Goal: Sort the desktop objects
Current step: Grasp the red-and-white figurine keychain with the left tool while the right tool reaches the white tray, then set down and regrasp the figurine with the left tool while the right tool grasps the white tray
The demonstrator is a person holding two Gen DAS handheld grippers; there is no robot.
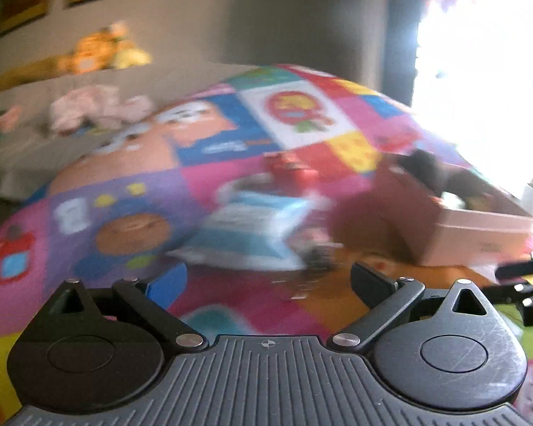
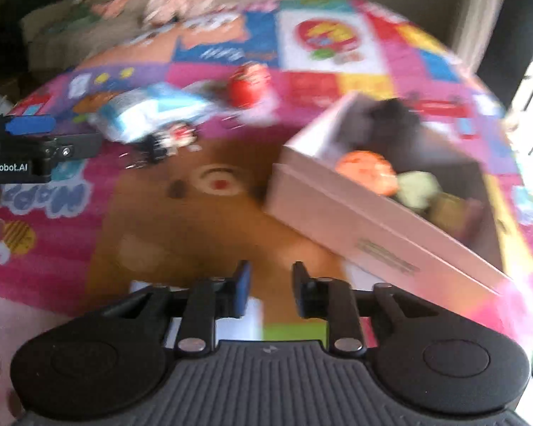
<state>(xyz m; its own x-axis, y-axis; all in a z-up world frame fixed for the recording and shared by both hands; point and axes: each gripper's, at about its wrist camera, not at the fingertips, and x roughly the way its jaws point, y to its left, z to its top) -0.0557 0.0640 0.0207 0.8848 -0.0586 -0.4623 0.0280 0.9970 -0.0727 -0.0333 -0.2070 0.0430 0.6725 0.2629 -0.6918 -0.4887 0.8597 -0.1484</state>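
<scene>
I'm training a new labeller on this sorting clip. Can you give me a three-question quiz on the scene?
1. True or false: the right gripper holds something between its jaws.
2. Which lies inside the box? A) the orange ball B) the blue packet C) the red can
3. Fill in: the left gripper has its jaws spread ____.

Key: 1 false, nothing is between them. 2 A; the packet and the can lie on the mat outside the box. 3 wide.
</scene>
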